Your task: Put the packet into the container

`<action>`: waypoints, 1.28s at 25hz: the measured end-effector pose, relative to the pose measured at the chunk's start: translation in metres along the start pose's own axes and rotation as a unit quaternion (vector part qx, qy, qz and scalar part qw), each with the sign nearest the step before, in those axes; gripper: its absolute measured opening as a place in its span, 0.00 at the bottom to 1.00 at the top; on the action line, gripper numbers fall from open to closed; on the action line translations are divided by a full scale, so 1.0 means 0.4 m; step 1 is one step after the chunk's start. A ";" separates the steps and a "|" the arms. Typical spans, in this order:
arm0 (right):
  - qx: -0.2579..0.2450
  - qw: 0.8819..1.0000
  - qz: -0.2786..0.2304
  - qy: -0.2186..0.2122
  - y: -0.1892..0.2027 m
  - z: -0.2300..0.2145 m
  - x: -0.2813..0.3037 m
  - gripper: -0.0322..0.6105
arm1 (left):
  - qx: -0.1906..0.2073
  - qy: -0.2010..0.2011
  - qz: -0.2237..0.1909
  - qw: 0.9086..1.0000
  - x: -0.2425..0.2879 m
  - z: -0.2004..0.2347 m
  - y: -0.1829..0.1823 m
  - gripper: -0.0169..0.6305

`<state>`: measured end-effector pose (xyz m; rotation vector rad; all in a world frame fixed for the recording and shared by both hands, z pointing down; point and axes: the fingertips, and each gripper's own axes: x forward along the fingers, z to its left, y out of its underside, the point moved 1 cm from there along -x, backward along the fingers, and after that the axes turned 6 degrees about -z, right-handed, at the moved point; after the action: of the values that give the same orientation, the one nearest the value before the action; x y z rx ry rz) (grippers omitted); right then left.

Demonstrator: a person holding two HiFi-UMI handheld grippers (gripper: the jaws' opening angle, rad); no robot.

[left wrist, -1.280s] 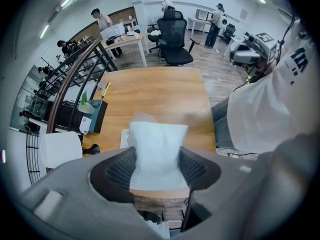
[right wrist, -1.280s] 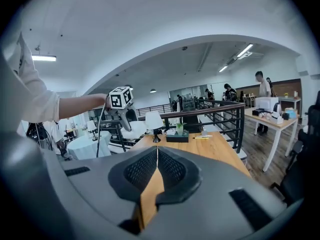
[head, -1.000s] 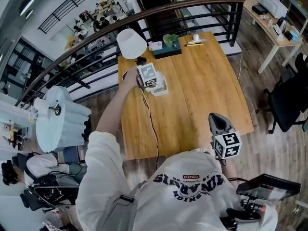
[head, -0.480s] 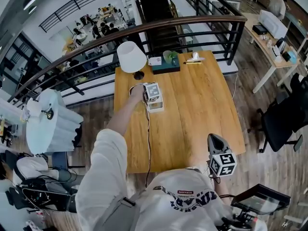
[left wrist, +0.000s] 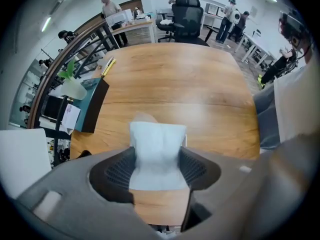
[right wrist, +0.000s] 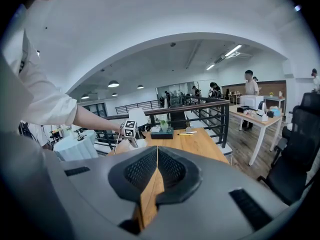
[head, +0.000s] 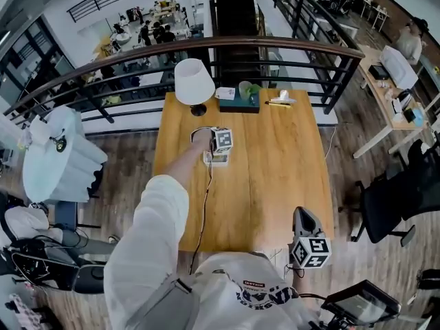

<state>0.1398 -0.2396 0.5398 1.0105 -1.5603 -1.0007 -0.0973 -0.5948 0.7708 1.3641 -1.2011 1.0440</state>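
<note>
A white packet (left wrist: 157, 149) sits upright between the dark pads of my left gripper (left wrist: 157, 160), which is shut on its sides and points straight down at the wooden table (left wrist: 200, 94). In the head view this gripper (head: 218, 151), under its marker cube, hangs just over a small white container (head: 214, 159) on the table's left half; the packet is hidden there. A pale rim of the container (left wrist: 186, 140) peeks out beside the packet. My right gripper (head: 302, 220) is off the table's near edge, its pads (right wrist: 172, 168) shut together with nothing between them.
A white lamp (head: 193, 81) stands at the table's far left corner. Beside it are a dark teal box with a small plant (head: 240, 100) and a yellow pen (head: 278, 102). A cable (head: 204, 205) runs down the table's left side. A railing (head: 275, 47) runs behind, and an office chair (head: 388, 198) is at the right.
My left gripper has sunk with the packet until it is close over the container. The head view has shifted, so the table looks smaller. The right gripper stays near the table's front edge.
</note>
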 end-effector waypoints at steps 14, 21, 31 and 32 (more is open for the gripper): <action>-0.007 1.000 0.026 0.006 0.014 -0.024 0.004 0.07 | -0.003 0.003 0.033 0.999 0.152 -0.025 0.054 0.44; -0.013 0.999 0.037 0.007 0.029 -0.013 0.013 0.07 | -0.009 -0.016 0.026 0.999 0.198 -0.015 0.085 0.44; -0.016 0.999 0.044 0.006 0.020 0.008 0.038 0.07 | 0.001 -0.014 0.048 0.999 0.193 -0.002 0.093 0.52; -0.018 0.999 0.042 0.006 0.018 0.007 0.038 0.07 | 0.003 -0.020 0.048 0.999 0.196 0.005 0.094 0.52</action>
<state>0.1336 -0.2514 0.5505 0.9170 -1.5570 -0.9596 -0.1240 -0.6070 0.8528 1.3485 -1.3041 1.0934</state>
